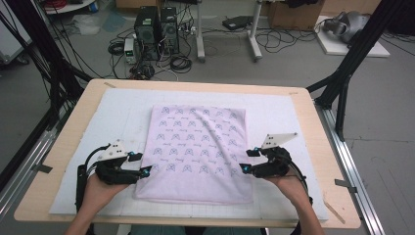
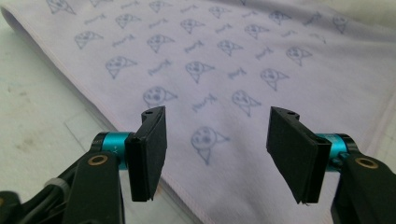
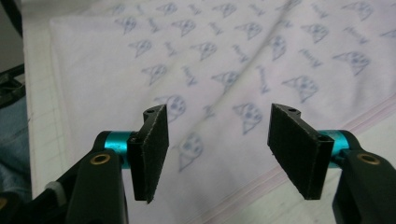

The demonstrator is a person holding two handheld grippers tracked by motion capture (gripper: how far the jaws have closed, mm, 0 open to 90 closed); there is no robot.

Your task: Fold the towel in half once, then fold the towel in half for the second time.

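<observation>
Now both grippers hang apart at the near corners of the folded cloth [image 1: 195, 152], which lies flat in the middle of the white mat [image 1: 117, 112] on the wooden table [image 1: 63, 147]. The left gripper [image 1: 138, 164] sits at the cloth's near left edge, the right gripper [image 1: 249, 160] at its near right edge, each with jaws spread and nothing between the pads.

What could spoil it from here? I'd say a low pass. If either hand swings back across, a pad could catch the hem and drag the top layer, undoing the neat fold. That raised crease running down the far right part of the cloth could also spring the layers askew if nudged.

From the high view you get the whole rectangle, square on the mat, and the person's hands coming in from the near side. The left gripper view gives the pink stitched hem [image 2: 140, 140] up close beneath the pads, and the right gripper view shows how that crease [image 3: 243, 74] stands up off the fabric.
</observation>
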